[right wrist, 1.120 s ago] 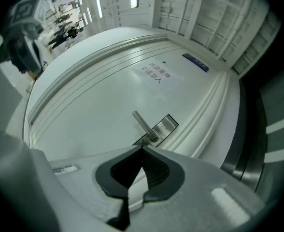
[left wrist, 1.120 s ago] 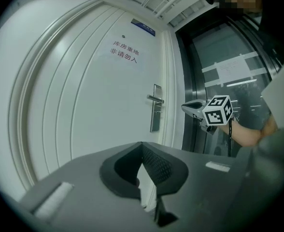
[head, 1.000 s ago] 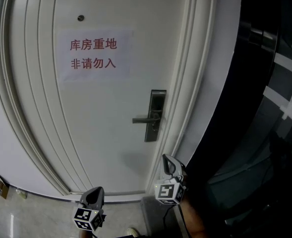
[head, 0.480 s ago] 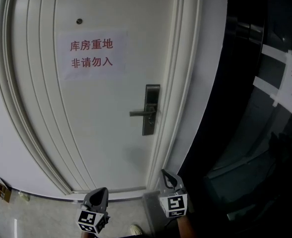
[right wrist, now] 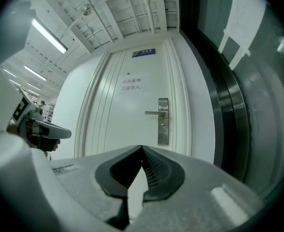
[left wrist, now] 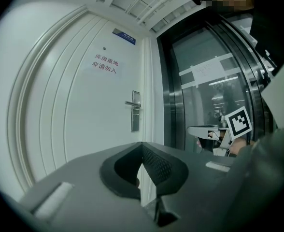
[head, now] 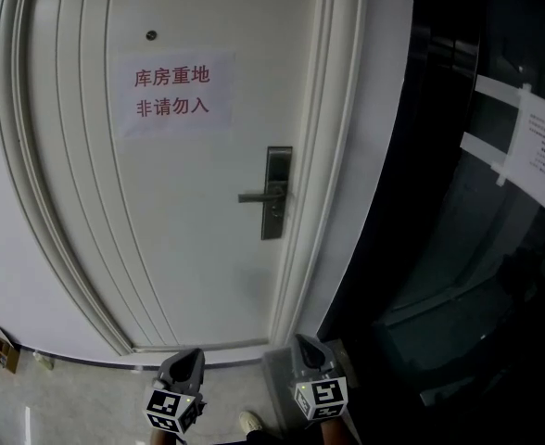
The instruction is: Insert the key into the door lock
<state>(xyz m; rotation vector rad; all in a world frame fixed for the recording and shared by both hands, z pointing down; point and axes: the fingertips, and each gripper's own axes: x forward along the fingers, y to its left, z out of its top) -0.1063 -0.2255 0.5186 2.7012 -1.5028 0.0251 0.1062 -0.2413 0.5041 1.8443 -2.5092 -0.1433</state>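
The white door [head: 189,202] stands shut ahead. Its steel lock plate [head: 272,193] has a lever handle [head: 252,197] pointing left. The same lock plate [right wrist: 163,122] shows in the right gripper view, straight ahead and well beyond the jaws, and the lock plate [left wrist: 135,111] appears small and far in the left gripper view. My left gripper [head: 191,352] and right gripper [head: 302,339] hang low at the frame's bottom, far short of the door. Both the left gripper [left wrist: 142,144] and the right gripper [right wrist: 142,147] have their tips closed together. No key shows in any view.
A paper sign with red characters [head: 172,91] is stuck on the door under a peephole [head: 150,35]. Right of the door frame runs a dark glass wall [head: 458,248] with a taped notice [head: 541,142]. A shoe [head: 247,423] is on the tiled floor.
The right gripper has sunk lower in the head view and rolled, its marker cube turning. The lock has drifted left and up in the picture. The left gripper shifted only slightly.
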